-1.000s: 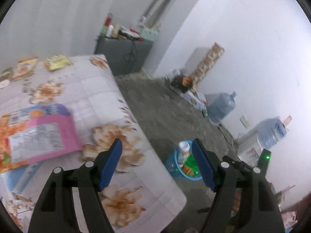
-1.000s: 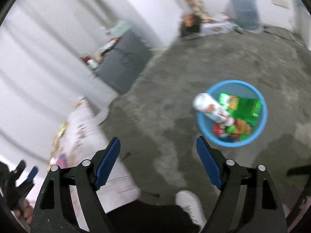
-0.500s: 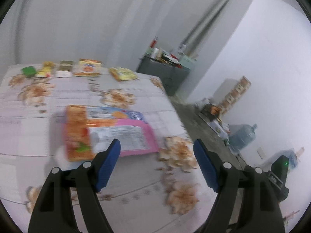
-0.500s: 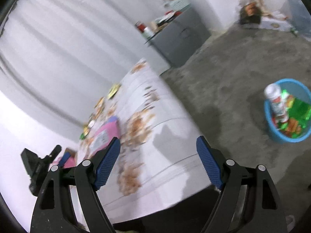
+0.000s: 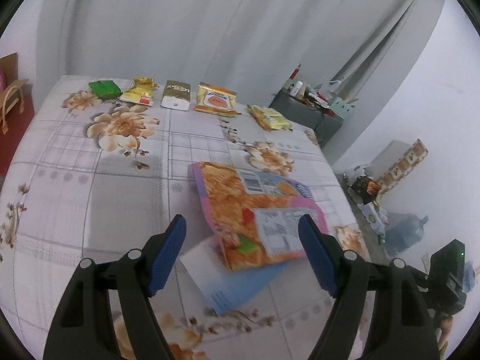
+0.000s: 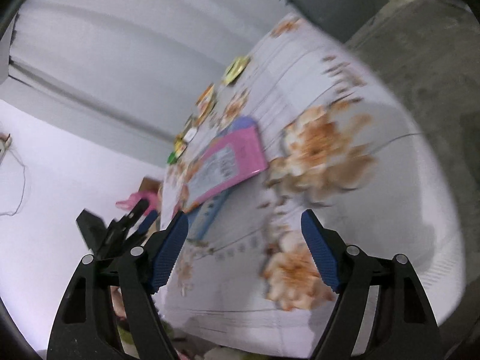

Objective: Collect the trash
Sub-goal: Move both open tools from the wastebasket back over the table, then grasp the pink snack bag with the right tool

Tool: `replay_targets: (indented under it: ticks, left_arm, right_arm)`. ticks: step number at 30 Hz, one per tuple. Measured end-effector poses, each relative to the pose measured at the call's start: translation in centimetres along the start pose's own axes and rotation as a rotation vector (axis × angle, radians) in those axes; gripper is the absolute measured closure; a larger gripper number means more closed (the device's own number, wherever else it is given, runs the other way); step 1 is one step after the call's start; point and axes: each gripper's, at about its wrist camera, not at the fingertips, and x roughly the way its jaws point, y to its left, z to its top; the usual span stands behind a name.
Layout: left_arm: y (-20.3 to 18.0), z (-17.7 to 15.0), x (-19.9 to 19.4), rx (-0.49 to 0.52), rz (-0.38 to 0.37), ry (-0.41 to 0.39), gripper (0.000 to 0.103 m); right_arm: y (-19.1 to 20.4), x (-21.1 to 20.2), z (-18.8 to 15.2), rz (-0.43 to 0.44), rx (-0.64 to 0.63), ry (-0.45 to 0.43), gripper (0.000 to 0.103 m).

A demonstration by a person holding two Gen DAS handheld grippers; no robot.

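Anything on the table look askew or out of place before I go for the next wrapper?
The big pink-and-orange snack bag lies crooked across a light blue packet, half covering it. The five small wrappers, from the green packet to the yellow wrapper, sit in a tidy row at the table's far edge. Nothing looks spilled.
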Motion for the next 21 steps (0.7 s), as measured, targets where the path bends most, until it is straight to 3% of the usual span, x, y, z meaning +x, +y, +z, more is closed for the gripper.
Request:
replay_targets:
  ticks: [3, 12, 19, 21]
  left_arm:
    - [0.5, 0.7, 1.6, -0.002, -0.006, 0.010, 0.051]
    - [-0.7, 0.8, 4.9, 0.069, -0.019, 0.102, 0.080]
    - [-2.0, -1.3, 4.7, 0.132, -0.046, 0.141, 0.085]
    - [-2.0, -1.6, 4.5, 0.127, -0.051, 0.140, 0.085]
  right_arm:
    - [1.0, 2.7, 0.6, 0.035, 0.003, 0.064, 0.030]
    - [2.0, 9.9, 2.4, 0.106, 0.114, 0.172, 0.034]
    - [1.2, 11.7, 2.9, 0.110, 0.215, 0.134, 0.048]
    - [0.9, 11.4, 2.8, 0.119, 0.223, 0.111, 0.062]
